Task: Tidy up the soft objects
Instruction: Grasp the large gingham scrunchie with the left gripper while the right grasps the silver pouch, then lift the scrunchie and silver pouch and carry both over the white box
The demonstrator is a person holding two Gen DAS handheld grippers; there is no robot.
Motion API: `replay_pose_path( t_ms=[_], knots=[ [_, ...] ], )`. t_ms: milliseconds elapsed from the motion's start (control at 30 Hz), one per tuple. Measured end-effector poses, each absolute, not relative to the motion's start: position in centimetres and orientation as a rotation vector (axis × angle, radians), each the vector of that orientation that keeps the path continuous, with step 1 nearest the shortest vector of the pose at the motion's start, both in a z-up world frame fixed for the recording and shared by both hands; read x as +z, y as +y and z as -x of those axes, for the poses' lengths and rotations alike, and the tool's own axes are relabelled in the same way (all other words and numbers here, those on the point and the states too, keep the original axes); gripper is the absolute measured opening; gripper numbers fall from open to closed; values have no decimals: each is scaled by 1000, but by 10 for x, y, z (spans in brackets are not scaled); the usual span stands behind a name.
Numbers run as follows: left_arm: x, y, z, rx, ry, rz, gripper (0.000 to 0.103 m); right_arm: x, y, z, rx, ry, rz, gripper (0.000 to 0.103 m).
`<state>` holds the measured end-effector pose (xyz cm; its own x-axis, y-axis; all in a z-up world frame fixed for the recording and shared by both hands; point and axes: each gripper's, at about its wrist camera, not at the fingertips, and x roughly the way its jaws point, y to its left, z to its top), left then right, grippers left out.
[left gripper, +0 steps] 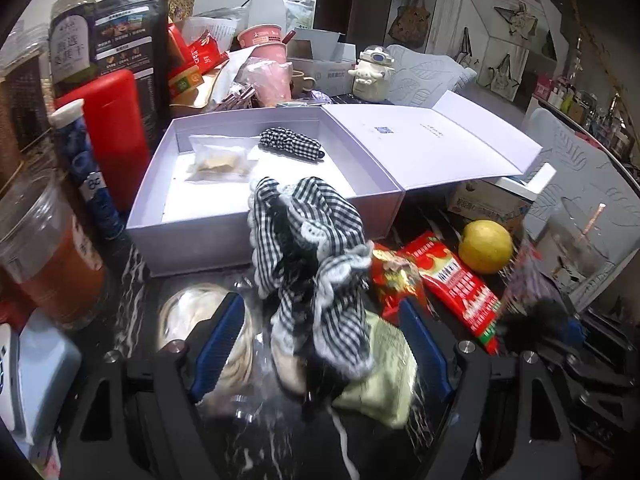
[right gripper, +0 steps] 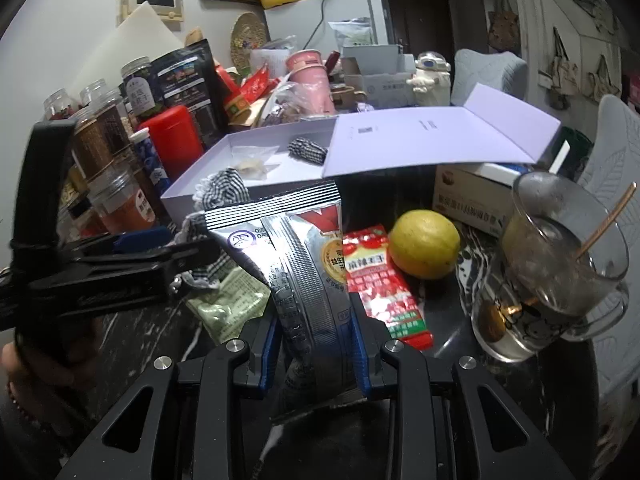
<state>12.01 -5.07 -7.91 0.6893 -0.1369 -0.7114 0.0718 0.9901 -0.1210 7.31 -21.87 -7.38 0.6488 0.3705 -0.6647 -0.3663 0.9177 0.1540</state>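
Observation:
A black-and-white gingham scrunchie with lace trim [left gripper: 308,248] lies between the wide-apart fingers of my open left gripper [left gripper: 320,344], over a pale green packet [left gripper: 384,376]; I cannot tell if the fingers touch it. Behind stands an open lilac box [left gripper: 264,236] holding a second gingham scrunchie [left gripper: 290,144] and a clear packet [left gripper: 220,160]. My right gripper [right gripper: 314,344] is shut on a silver snack pouch [right gripper: 308,264], held upright. The left gripper [right gripper: 120,264] and the scrunchie [right gripper: 222,192] show at left in the right wrist view, in front of the box [right gripper: 180,196].
A yellow lemon [right gripper: 424,244], red sachets [right gripper: 380,280] and a glass mug with a spoon [right gripper: 560,264] lie right on the dark marble table. Jars, a red canister [left gripper: 116,136], a cup of orange drink [left gripper: 52,256] and clutter crowd the left and back.

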Motion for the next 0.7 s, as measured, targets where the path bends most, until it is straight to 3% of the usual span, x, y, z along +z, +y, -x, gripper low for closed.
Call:
replay_pose_path(
  t_ms=[300,367,533,700],
  knots=[
    [-104,-48,-155,-146,913,138,79,-83,-226,-81,427,781,-35,30],
    [-108,-46,-157,-132,901,147,48,-84,-226,-84,437,787,-46,30],
    [-107,-50,-151,-145,868,123,40,-84,-225,-85,442,784,-41,30],
    [-92,-46,-139,-159,830,145,39,-81,-224,-78,433,774,-36,30]
  ],
)
